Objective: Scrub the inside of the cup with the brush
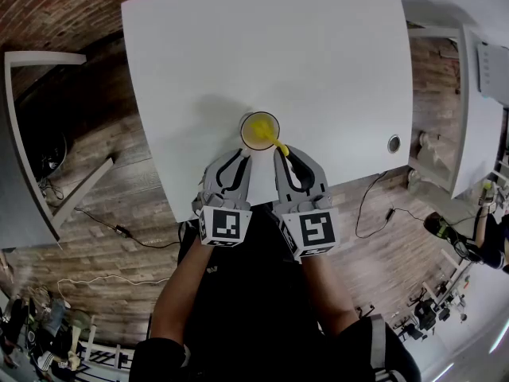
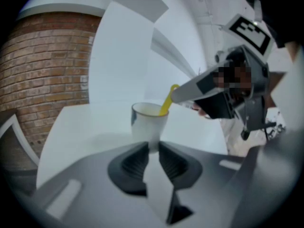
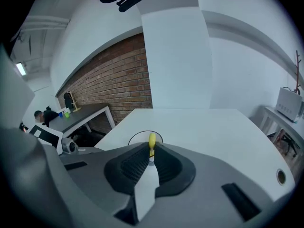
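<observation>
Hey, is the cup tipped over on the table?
No, the cup stands upright on the table, with the yellow brush reaching into its open top.

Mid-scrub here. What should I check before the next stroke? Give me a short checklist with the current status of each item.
1. Right gripper clamped on the brush handle: ok.
2. Brush end inside the cup: ok, the yellow handle dips below the rim.
3. Left gripper steadying the cup: ok, jaws closed on its near lower side.
4. Cup upright on the table: ok.
5. Bristles against the inside wall: cannot tell, hidden inside the cup.
</observation>
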`<state>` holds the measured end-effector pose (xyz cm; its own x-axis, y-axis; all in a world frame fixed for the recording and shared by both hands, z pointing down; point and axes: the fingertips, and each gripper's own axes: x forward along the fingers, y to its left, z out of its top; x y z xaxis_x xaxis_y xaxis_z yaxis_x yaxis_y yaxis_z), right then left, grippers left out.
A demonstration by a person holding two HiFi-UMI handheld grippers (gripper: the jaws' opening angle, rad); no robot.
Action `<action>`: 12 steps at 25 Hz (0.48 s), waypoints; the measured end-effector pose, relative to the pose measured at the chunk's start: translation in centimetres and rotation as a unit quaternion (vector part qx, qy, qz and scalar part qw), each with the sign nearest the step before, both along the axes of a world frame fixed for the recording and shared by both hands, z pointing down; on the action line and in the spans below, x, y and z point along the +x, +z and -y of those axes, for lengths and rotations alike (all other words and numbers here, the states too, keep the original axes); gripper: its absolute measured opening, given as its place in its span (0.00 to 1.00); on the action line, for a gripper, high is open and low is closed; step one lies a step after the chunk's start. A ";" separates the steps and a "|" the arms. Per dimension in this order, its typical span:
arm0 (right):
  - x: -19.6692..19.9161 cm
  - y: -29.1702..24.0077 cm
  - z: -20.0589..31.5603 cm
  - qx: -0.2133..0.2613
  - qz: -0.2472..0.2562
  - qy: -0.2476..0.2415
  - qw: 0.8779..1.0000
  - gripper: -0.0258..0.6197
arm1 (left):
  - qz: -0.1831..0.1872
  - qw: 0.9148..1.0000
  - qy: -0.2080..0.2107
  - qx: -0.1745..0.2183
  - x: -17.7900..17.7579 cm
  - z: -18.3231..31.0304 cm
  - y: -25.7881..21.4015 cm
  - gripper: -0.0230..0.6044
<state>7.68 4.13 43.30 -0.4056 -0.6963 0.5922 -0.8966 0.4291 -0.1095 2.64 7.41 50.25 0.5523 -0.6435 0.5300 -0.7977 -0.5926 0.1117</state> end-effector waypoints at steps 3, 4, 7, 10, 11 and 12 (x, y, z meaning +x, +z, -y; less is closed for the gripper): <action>0.5 -0.2 0.2 0.002 0.004 0.007 1.000 0.09 | 0.000 1.000 -0.001 -0.001 0.0 0.0 0.1 0.14; 0.5 -0.2 0.3 0.003 0.005 0.008 1.000 0.09 | 0.000 1.000 -0.001 -0.001 0.0 0.0 0.1 0.14; 0.6 -0.6 0.2 0.004 0.009 0.011 1.000 0.09 | -0.001 1.000 -0.001 -0.002 0.0 0.0 0.1 0.14; 0.6 -1.1 0.2 0.007 0.013 0.013 1.000 0.09 | -0.001 1.000 -0.001 -0.001 0.0 0.1 0.0 0.14; 0.6 -1.4 0.2 0.009 0.014 0.013 1.000 0.09 | 0.000 1.000 -0.001 0.000 0.0 0.1 0.1 0.14; 0.6 -1.6 0.2 0.011 0.015 0.014 1.000 0.09 | 0.000 1.000 0.000 0.000 0.0 0.1 0.1 0.14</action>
<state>8.27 3.94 41.70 -0.4030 -0.7201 0.5649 -0.9047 0.4068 -0.1268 2.67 7.32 50.31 0.5515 -0.6438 0.5304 -0.7983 -0.5919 0.1117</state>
